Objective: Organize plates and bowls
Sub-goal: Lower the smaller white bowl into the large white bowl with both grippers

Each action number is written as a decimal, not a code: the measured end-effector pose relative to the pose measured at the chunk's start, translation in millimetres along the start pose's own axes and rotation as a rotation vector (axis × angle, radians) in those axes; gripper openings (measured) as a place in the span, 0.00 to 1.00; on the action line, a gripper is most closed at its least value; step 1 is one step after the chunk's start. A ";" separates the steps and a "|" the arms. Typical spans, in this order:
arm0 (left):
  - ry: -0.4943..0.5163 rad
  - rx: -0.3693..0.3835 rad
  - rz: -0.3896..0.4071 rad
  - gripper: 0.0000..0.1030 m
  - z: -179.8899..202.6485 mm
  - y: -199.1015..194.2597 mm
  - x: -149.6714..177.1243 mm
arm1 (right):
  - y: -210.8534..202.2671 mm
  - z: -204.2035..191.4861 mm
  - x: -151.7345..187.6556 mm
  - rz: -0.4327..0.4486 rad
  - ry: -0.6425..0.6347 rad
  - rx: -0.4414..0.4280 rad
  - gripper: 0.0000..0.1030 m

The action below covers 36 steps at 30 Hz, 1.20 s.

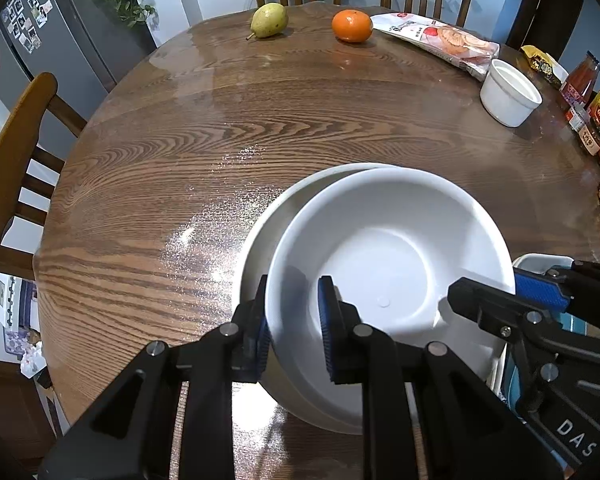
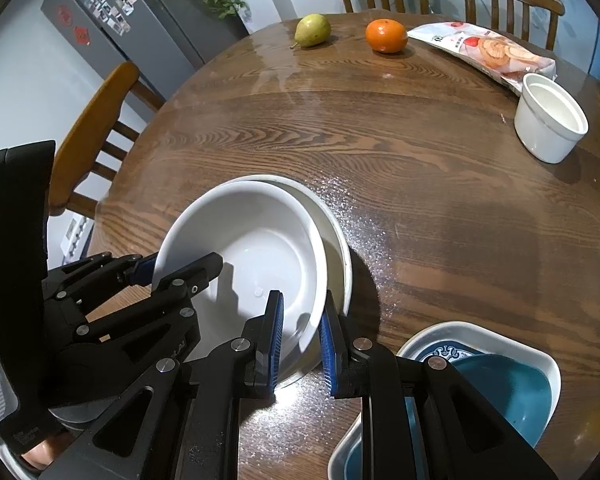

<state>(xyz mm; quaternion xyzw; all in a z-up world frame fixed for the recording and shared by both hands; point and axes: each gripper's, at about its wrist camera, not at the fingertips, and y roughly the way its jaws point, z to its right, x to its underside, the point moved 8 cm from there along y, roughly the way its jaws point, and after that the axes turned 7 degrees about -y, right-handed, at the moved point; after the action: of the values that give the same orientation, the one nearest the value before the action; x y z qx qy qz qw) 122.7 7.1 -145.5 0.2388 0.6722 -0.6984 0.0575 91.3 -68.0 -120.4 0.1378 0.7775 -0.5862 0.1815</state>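
Here, the upper white bowl (image 1: 384,280) sits nested and tilted inside a second, wider white bowl (image 1: 260,236) on the round wooden table (image 1: 180,152); both lie directly ahead of my claws, close in, with nothing between. My left gripper (image 1: 292,328) straddles the upper bowl's near-left rim, one blue pad outside the wall and one inside; the jaws stand narrow around that rim, though I cannot tell whether the pads are actually pressing on it. My right gripper (image 2: 300,344) does the same on the opposite side of the rim, jaws narrow, one pad inside and one outside; contact there looks close but I cannot confirm it either.

The relation that matters, I judge, is that the two claws hold opposite sides of one rim, so the bowl lies between them and any lift must go straight up and level; a round bowl has no long axis to favour, and neither hand is clearly nearer.

Just to the right of my right claw, low and close, rests a teal bowl (image 2: 508,388) in a white patterned dish (image 2: 480,332); it looks like the likely stack. Farther ahead and right stands a white ramekin (image 2: 550,118); beyond, at the far edge, a pear (image 2: 313,30), an orange (image 2: 386,35) and a snack packet (image 2: 484,50).
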 end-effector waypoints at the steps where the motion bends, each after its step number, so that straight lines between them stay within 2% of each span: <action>1: 0.002 -0.003 0.000 0.18 0.1 0.0 0.0 | -0.3 0.1 -0.1 0.000 -0.002 0.002 0.19; 9: 0.013 -0.012 -0.011 0.19 0.7 2.9 1.5 | -3.1 -1.3 -2.1 0.006 -0.036 0.036 0.19; 21: 0.022 -0.021 -0.011 0.21 2.3 3.3 0.4 | -3.2 -0.2 -2.4 0.007 -0.042 0.040 0.19; 25: 0.023 -0.020 -0.013 0.25 3.0 3.8 0.5 | -3.1 0.3 -2.3 0.008 -0.041 0.040 0.19; 36: 0.026 -0.022 -0.014 0.25 3.8 4.1 0.8 | -3.2 0.0 -2.0 0.009 -0.042 0.039 0.19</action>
<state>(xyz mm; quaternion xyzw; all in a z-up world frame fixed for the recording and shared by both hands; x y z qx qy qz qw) 122.7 3.3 -149.7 0.2425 0.6821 -0.6883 0.0466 91.8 -69.0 -116.7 0.1323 0.7613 -0.6032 0.1978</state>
